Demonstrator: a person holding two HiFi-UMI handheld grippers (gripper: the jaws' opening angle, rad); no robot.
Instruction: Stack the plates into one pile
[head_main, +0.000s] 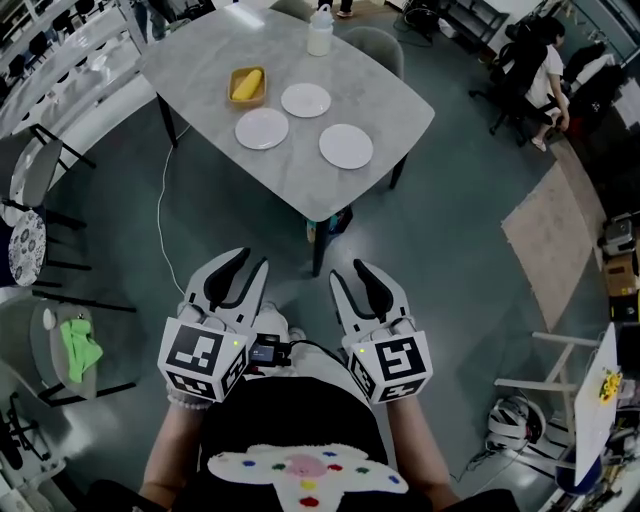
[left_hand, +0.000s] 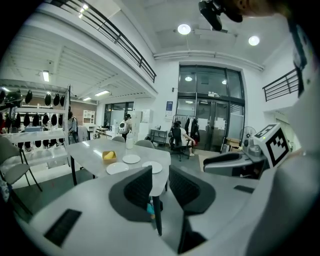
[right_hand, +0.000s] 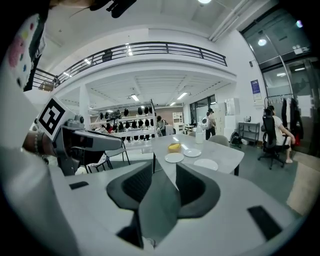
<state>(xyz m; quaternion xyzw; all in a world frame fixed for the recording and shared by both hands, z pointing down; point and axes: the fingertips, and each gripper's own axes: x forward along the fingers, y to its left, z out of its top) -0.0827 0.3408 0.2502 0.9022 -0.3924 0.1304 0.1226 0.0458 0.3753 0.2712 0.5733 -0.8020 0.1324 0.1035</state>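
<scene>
Plates lie apart near basket; left hand-held gripper, right hand-held gripper spread, empty.

Holds the left gripper and the right gripper side by side just in front of the waist, near each other but not touching. Points both forward and slightly downward. Has both pairs of jaws parted, with nothing between them. Tucks the left forearm and the right forearm in beside the torso.

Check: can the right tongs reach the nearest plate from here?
Probably not yet: the right tongs hang open well short of the table, with floor between. Nothing blocks the plate.
</scene>
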